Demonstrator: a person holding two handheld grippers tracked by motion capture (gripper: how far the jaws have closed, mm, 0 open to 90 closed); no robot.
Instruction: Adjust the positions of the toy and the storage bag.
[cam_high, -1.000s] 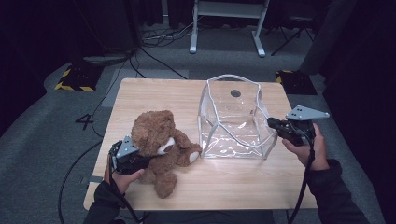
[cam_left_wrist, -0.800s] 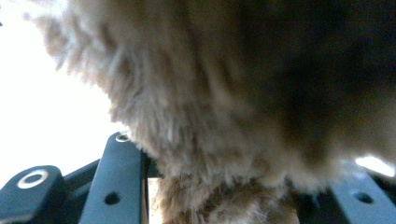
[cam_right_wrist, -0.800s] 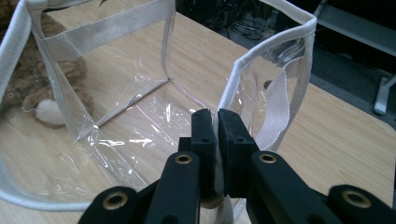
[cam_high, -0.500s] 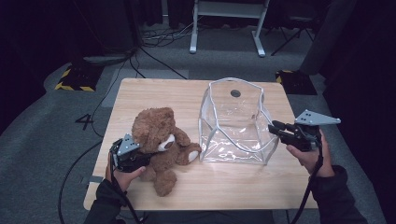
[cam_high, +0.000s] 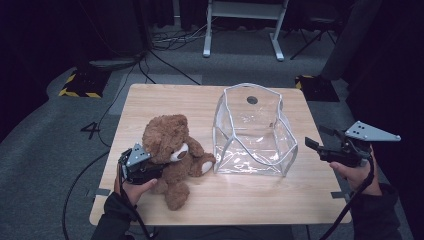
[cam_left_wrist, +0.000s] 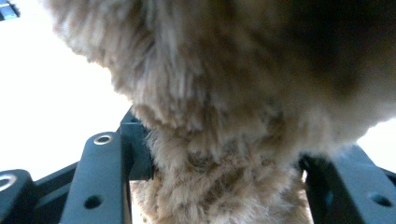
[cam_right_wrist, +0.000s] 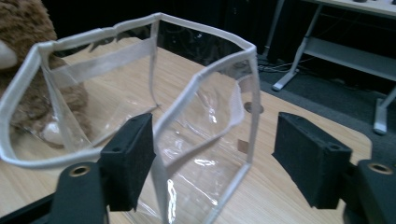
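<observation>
A brown teddy bear (cam_high: 170, 147) sits on the wooden table (cam_high: 165, 102), left of middle. My left gripper (cam_high: 156, 171) is at its near side. In the left gripper view the bear's fur (cam_left_wrist: 224, 93) fills the gap between the jaws and touches both of them; the left gripper (cam_left_wrist: 224, 163) has just been opening. A clear plastic bag (cam_high: 252, 132) with white trim stands open-topped to the right of the bear. My right gripper (cam_high: 315, 140) hangs off the bag's right side, apart from it, and has just been opening. The bag's rim (cam_right_wrist: 205, 74) lies ahead of the right gripper (cam_right_wrist: 215, 154), untouched by the pads.
A round hole (cam_high: 252, 100) in the table shows through the bag. Behind the table stand a white metal frame (cam_high: 240, 27) and loose cables (cam_high: 165, 45) on the grey floor. A yellow-and-black striped block (cam_high: 77, 90) lies at the far left.
My right gripper let go of the bag's rim, opened, and drew back to the right. The bag's right wall settled back. The left hand and the bear stayed put.
</observation>
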